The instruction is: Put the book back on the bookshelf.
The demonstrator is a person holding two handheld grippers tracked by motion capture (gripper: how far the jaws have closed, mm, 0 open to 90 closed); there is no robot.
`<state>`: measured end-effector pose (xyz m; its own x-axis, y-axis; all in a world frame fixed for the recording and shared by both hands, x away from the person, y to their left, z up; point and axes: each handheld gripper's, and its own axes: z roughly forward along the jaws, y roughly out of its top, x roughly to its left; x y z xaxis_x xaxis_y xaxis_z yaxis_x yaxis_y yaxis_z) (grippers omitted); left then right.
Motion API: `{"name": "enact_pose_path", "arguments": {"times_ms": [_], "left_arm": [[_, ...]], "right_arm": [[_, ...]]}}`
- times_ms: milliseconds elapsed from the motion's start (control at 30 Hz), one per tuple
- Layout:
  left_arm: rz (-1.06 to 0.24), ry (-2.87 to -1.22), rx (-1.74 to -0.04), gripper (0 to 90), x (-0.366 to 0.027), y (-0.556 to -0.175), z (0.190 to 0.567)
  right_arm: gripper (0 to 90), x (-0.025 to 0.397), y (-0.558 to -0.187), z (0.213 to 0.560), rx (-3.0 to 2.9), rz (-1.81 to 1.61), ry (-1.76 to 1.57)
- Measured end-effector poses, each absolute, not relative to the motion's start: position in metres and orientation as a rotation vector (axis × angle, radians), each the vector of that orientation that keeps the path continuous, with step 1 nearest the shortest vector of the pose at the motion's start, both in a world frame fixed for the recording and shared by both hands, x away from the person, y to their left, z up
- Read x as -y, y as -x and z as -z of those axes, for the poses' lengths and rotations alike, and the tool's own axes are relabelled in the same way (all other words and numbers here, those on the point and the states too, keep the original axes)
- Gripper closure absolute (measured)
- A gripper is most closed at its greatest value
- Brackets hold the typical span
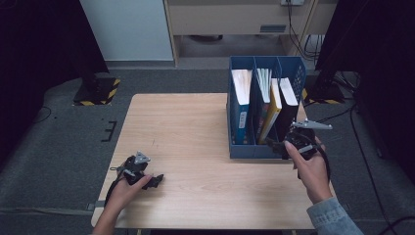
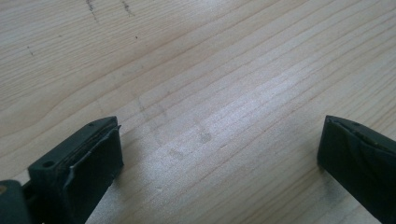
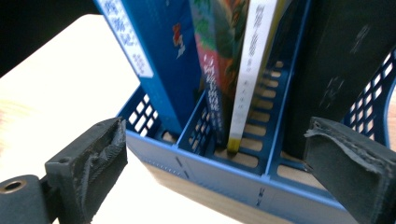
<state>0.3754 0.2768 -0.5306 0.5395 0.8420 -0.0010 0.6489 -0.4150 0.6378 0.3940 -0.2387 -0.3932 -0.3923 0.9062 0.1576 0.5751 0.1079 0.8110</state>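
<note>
At the near left edge of the table [image 1: 195,122], left gripper [image 1: 157,182] rests low, jaws wide apart, nothing between them (bare wood). Farther right, right gripper [image 1: 274,143] sits at the blue file rack [image 1: 236,149] front wall, jaws spread, gripping nothing; white-spined book [image 3: 250,70] stands in the middle compartment, black book [image 3: 345,56] rightmost.

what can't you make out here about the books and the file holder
- Book titles: in the high view the spines in the blue file holder are too small to read; in the right gripper view the blue book has blurred lettering.
- Black book: top cut off by the frame edge.
- Holder's back wall: hidden behind the books.
</note>
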Motion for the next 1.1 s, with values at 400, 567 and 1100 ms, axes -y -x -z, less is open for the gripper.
{"name": "enact_pose_path", "arguments": {"times_ms": [400, 567, 1100], "left_arm": [[-0.432, -2.192, -1.2, 0.0, -0.277, -0.375, 0.531], [-0.432, -2.192, -1.199, 0.0, -0.277, -0.375, 0.531], [-0.435, -2.195, -1.2, 0.0, -0.277, -0.375, 0.531]], "right_arm": [[7.0, 0.23, -0.368, 0.424, -2.048, -1.195, -1.44], [7.6, 0.232, -0.363, 0.435, -2.04, -1.196, -1.456], [7.5, 0.223, -0.346, 0.472, -2.105, -1.154, -1.425]]}}
